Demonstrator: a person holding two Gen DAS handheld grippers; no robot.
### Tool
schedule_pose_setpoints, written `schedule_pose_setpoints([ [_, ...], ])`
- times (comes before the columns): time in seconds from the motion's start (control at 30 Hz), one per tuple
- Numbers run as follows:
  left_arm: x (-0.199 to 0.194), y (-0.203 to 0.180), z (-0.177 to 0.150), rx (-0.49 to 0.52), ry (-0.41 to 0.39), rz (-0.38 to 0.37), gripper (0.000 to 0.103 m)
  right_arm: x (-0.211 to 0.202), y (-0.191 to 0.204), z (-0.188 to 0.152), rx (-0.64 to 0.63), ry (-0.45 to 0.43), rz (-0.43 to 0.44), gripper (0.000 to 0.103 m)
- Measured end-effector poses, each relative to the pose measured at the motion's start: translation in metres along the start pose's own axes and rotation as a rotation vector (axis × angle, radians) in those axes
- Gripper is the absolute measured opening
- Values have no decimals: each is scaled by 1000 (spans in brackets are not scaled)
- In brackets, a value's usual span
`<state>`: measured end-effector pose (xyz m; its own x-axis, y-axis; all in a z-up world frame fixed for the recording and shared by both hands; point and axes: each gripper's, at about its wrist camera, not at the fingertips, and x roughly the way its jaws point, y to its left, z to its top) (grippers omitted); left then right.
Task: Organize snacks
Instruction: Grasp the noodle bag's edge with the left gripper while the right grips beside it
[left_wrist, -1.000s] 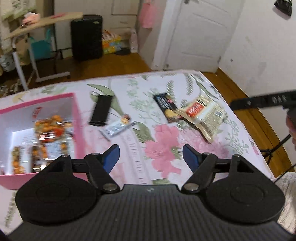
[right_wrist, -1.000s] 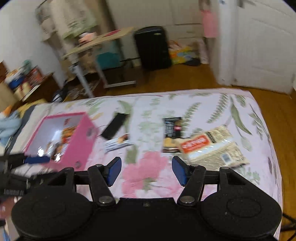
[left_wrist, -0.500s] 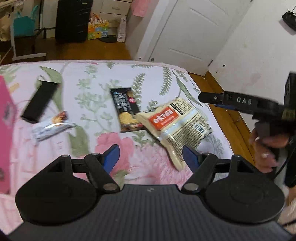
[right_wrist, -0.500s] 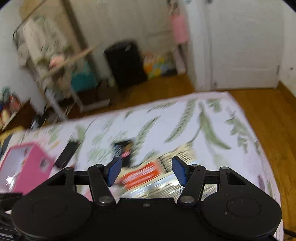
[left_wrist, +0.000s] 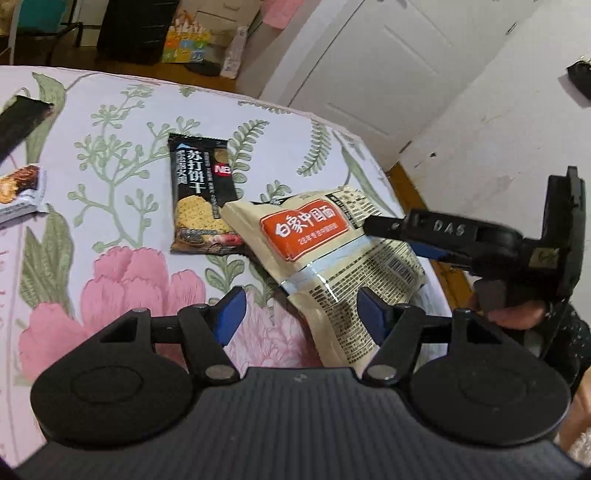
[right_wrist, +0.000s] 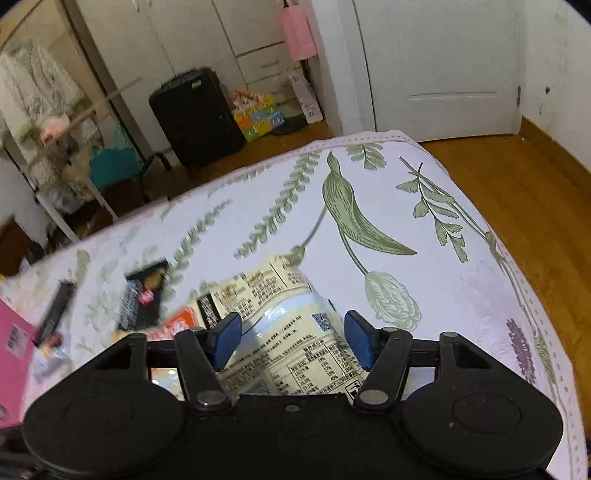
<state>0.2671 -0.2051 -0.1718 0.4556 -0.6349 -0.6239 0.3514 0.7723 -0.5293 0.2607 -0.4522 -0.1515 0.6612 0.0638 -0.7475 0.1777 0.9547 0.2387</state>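
Observation:
A cream noodle packet (left_wrist: 332, 254) with an orange label lies on the floral bedspread (left_wrist: 122, 266), overlapping a black cracker packet (left_wrist: 201, 195). My left gripper (left_wrist: 299, 321) is open just above the noodle packet's near end. My right gripper (right_wrist: 291, 339) is open, its blue pads either side of the noodle packet (right_wrist: 291, 332), and it reaches in from the right in the left wrist view (left_wrist: 391, 230). The black cracker packet (right_wrist: 142, 295) shows blurred to its left.
A small snack bar (left_wrist: 18, 192) and a black packet (left_wrist: 22, 118) lie at the left. The pink box (right_wrist: 13, 354) stands at the bed's left. The bed edge (right_wrist: 532, 314) drops to wooden floor on the right. A suitcase (right_wrist: 195, 114) stands beyond.
Both grippers have swung right and closed in on the noodle packet. The pink box has left the left wrist view. Both grippers stay open.

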Motion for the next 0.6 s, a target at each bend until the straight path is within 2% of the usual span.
schedule_pose_setpoints([
  [0.07, 3, 3, 2, -1, 12, -27, 65, -2, 0, 0, -18, 2, 16, 72],
  [0.13, 8, 8, 6, 5, 72, -24, 51, -5, -4, 3, 25, 24, 70, 72],
  [0.23, 3, 24, 14, -52, 95, -39, 50, -12, -10, 2, 84, 116, 177, 72],
  [0.33, 4, 29, 21, -26, 139, -23, 50, -18, -3, -6, 46, 215, 293, 72],
  [0.4, 5, 29, 22, 1, 159, -14, 51, -22, 8, -10, -16, 260, 287, 72],
  [0.47, 6, 31, 21, -12, 167, -22, 50, -25, 19, -13, -84, 252, 253, 72],
  [0.6, 8, 34, 18, -33, 170, -29, 49, -15, 20, -16, -88, 259, 167, 73],
])
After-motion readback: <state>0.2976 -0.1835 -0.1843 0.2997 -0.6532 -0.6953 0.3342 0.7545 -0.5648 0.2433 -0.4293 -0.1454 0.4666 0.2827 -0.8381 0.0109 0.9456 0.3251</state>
